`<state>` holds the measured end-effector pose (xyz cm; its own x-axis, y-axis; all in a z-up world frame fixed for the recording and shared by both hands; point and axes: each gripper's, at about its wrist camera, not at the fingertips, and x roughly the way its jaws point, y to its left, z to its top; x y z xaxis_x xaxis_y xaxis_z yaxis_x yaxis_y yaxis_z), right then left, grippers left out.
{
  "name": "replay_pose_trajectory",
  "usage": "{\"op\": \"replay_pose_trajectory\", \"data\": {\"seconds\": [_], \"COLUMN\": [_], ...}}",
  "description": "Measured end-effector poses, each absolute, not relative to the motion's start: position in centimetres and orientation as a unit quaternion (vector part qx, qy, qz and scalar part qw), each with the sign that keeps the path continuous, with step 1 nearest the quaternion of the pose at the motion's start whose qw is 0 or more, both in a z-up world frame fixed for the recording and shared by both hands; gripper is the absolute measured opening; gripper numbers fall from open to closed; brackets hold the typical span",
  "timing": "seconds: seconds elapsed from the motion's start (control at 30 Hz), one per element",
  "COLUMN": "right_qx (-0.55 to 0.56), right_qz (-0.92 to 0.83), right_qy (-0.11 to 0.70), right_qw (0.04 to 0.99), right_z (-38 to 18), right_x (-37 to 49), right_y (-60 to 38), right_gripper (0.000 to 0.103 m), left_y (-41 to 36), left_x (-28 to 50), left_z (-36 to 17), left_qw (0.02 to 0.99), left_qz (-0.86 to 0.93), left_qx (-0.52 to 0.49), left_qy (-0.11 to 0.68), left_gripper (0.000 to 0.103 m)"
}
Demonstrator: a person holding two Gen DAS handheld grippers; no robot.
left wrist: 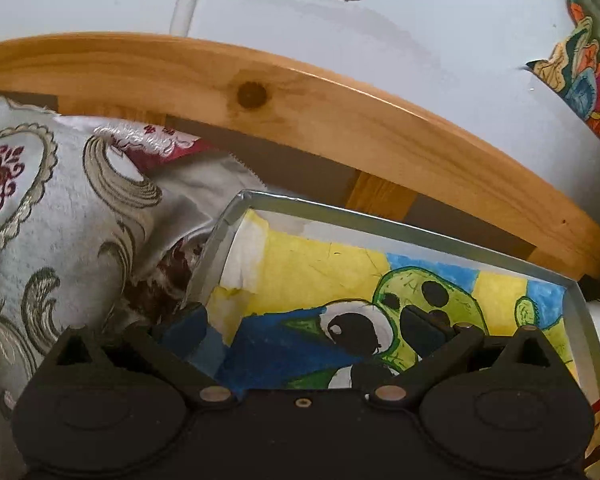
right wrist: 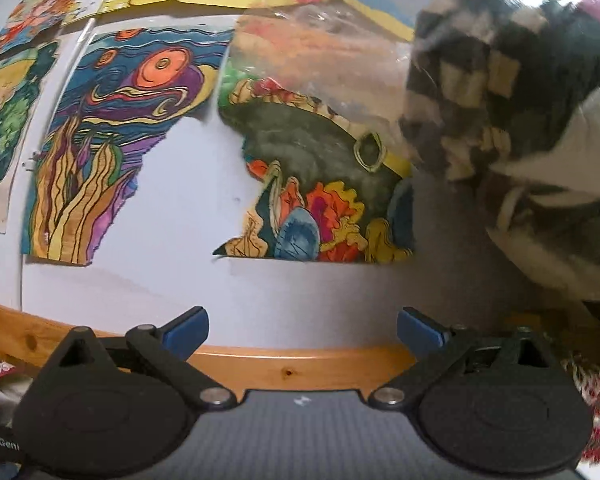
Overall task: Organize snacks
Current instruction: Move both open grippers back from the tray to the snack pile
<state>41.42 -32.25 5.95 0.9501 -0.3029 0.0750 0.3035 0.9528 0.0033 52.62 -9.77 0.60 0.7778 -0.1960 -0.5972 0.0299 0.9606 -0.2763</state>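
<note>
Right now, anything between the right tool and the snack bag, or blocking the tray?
Nothing visible between the right tool and the snack bag, up and right of its open fingers. The tray shows only a drawing, but the open left tool is over it.

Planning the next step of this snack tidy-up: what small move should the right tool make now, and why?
Probably lower the right tool toward the metal tray and look for a snack. It is open, grips nothing and faces the wall drawings; a blurred clear bag of dark snacks is at upper right. The left tool, also open, hovers over the tray, with no snacks visible inside.
</note>
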Motion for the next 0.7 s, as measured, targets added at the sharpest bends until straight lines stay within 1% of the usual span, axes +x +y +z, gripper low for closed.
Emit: {"op": "replay_pose_trajectory", "data": {"seconds": [0.2,0.37,0.53,0.7], "right_qx": [0.008,0.018,0.026,0.017], "right_qz": [-0.141,-0.129,-0.128,-0.116], "right_qy": [-0.025,-0.023,-0.029,-0.030], "right_qw": [0.990,0.991,0.991,0.993], "right_z": [5.6,5.4,5.5,5.5], "right_x": [41.5,40.9,39.1,36.2], "right_y": [-31.9,-31.8,-31.7,-31.0], "right_gripper": [0.103,0.103,0.103,0.103], "left_y": [-10.2,-10.6,-10.4,-9.2], "left_x": [52.2,51.5,49.7,46.7], "left_z": [0.4,1.1,2.5,3.6], "left_qw": [0.939,0.948,0.959,0.965], "left_qz": [-0.045,-0.044,-0.035,-0.013], "left_qx": [-0.124,-0.089,-0.061,-0.063], "left_qy": [0.317,0.302,0.275,0.254], "left_gripper": [0.102,0.102,0.102,0.102]}}
